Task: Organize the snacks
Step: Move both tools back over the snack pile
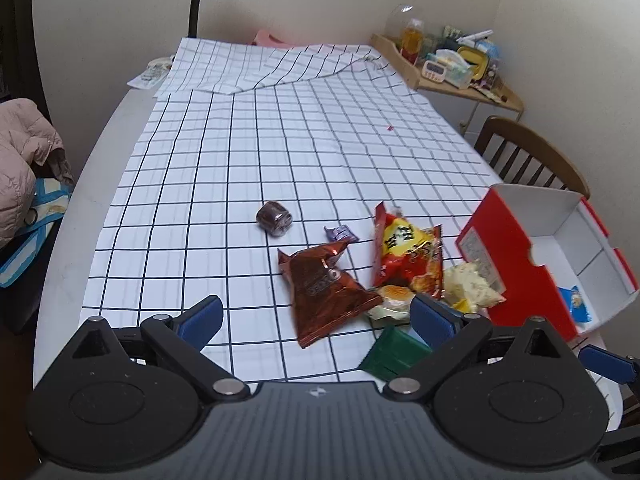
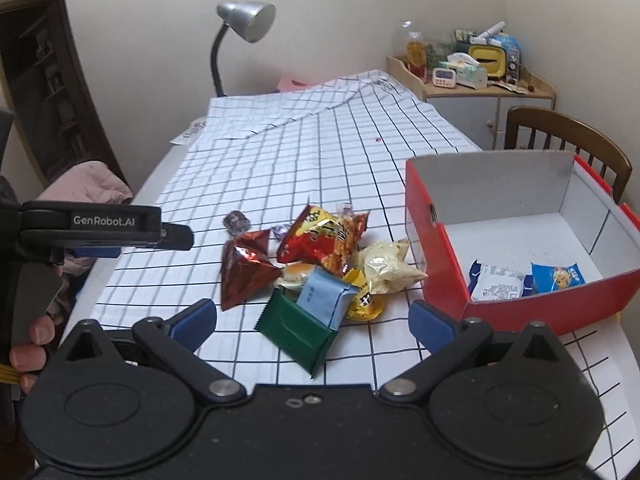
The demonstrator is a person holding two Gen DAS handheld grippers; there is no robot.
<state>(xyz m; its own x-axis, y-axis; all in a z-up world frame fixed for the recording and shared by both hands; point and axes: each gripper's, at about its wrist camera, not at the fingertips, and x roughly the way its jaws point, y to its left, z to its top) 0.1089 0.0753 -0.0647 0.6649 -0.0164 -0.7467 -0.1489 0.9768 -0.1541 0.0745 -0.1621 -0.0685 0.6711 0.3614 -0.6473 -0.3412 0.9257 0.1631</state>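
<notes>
A pile of snacks lies on the checked cloth: a brown foil bag (image 1: 324, 288), a red-and-yellow bag (image 1: 408, 252), a pale yellow bag (image 2: 388, 268), a green packet (image 2: 296, 332) under a pale blue one (image 2: 326, 296), a round dark snack (image 1: 274, 218) and a small purple candy (image 1: 340, 234). My left gripper (image 1: 316, 318) hangs open just short of the brown bag, holding nothing. My right gripper (image 2: 314, 322) is open, with the green packet lying loose on the table between its fingers. The red box (image 2: 436, 264) to the right holds two blue-and-white packets (image 2: 500, 286).
A desk lamp (image 2: 244, 20) stands at the table's far end. A wooden chair (image 2: 568, 136) is behind the box, and a cluttered shelf (image 2: 480, 68) sits in the corner. A pink jacket (image 1: 20, 152) lies off the table's left side. A hand (image 2: 32, 340) holds the left gripper.
</notes>
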